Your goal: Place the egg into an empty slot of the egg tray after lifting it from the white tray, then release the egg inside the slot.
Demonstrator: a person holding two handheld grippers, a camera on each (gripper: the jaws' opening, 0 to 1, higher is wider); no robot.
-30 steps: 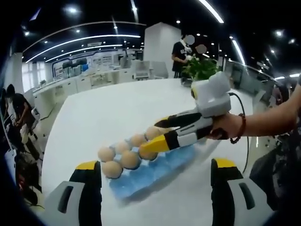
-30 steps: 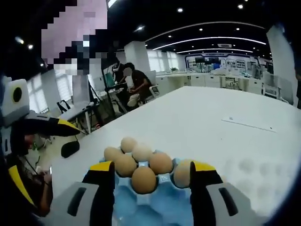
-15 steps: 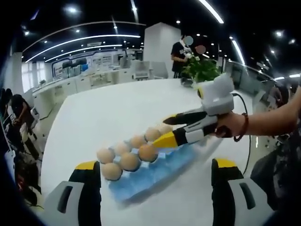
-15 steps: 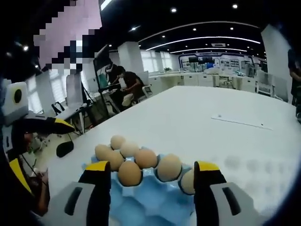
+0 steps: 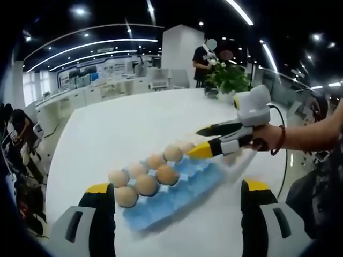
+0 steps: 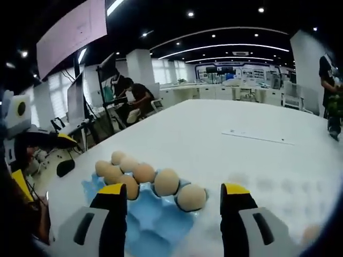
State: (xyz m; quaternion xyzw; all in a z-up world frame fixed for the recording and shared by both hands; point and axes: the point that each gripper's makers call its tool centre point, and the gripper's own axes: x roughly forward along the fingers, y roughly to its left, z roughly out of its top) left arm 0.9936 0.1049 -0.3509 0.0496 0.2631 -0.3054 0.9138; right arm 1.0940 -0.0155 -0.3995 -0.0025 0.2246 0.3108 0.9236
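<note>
Light blue moulded egg tray (image 5: 177, 194) lies flat on the white tabletop (image 5: 134, 128), long axis running diagonally in the left gripper view. Same tray in the right gripper view (image 6: 153, 217). Seven tan-brown eggs sit upright in slots, clustered in two rows along one end and side; nearest in the right gripper view (image 6: 191, 197), with neighbours (image 6: 166, 182) and (image 6: 143, 173) just beside. Remaining slots show bare blue. White tray faint, pale dimples (image 6: 268, 187).
</note>
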